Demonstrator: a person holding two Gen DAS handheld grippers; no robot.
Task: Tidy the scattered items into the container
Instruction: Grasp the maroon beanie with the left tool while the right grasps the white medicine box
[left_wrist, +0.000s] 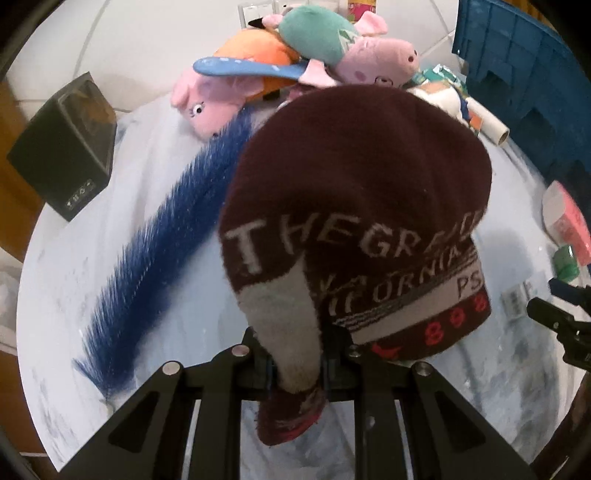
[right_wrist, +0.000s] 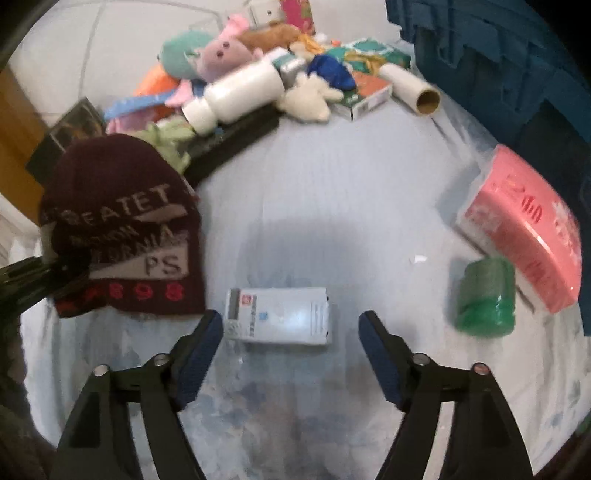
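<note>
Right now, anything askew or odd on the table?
Nothing spilled or damaged. The white bottle lies tipped on the toy pile, and the pink pack sits tilted by the blue crate. The left hand-held gripper grips the maroon beanie by a bunched edge.

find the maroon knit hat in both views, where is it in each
Left wrist: maroon knit hat fills the centre, its edge clamped in the left gripper.
Right wrist: hat at left edge, lifted.
Shared landmark: blue crate, upper right in both.
</note>
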